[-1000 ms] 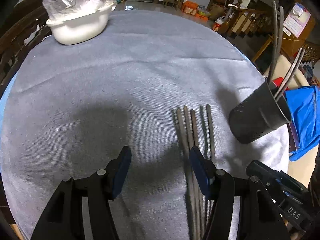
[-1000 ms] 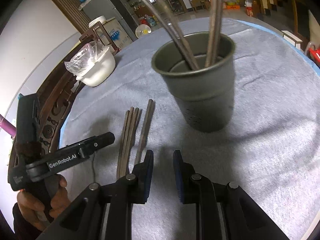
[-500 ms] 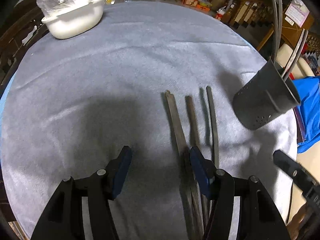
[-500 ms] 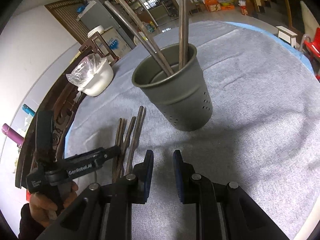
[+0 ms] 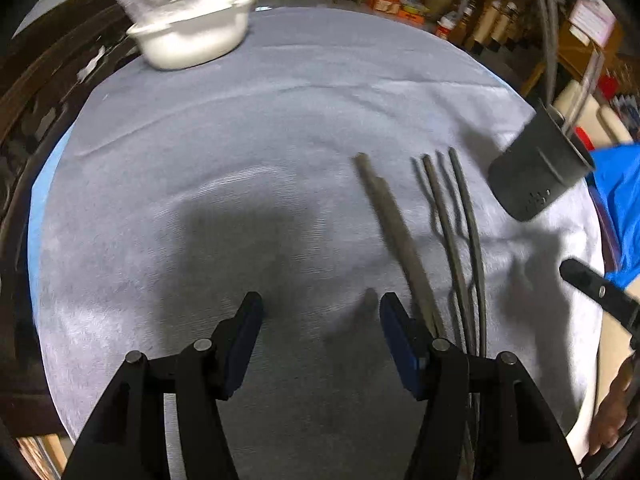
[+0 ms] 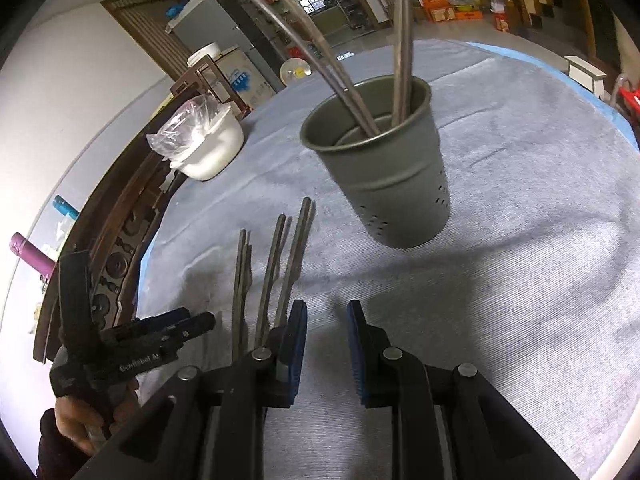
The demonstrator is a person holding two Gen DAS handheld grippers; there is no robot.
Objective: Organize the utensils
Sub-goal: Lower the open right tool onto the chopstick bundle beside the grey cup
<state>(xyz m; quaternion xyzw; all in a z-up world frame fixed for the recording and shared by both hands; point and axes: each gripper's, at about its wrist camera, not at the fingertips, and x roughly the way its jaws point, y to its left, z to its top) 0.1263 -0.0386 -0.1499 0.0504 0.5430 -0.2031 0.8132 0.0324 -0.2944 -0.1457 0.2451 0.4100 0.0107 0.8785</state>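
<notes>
**Chopsticks on the cloth, some in the cup**

We hold two grabbers over a round table with a grey cloth (image 5: 240, 128) on it.

Our left grabber (image 5: 320, 320) has its two blue pads wide apart. Nothing is between them, just bare cloth. It points down at the table. We can also see it from the right camera, low on the left side (image 6: 192, 326), with a hand (image 6: 80, 420) around its handle.

Our right grabber (image 6: 326, 344) has its pads close together, but there is still a small gap. Nothing is in that gap. It is holding nothing.

The loose chopsticks (image 6: 276, 264) lie flat on the cloth. They are just to the left of the right grabber's left pad. In the left camera they lie to the right of the left grabber (image 5: 452, 232). One thicker pair lies a bit apart from the thin ones and slants away from them.

The dark cup (image 6: 384, 176) stands upright on the cloth, past the loose chopsticks and a little to the right. It has small holes near its bottom. A few chopsticks in the cup (image 6: 402, 40) stick out of the top and lean on its rim.

A white bowl (image 6: 208, 152) with a clear plastic bag in it sits at the far edge of the table, well apart from the cup.
</notes>
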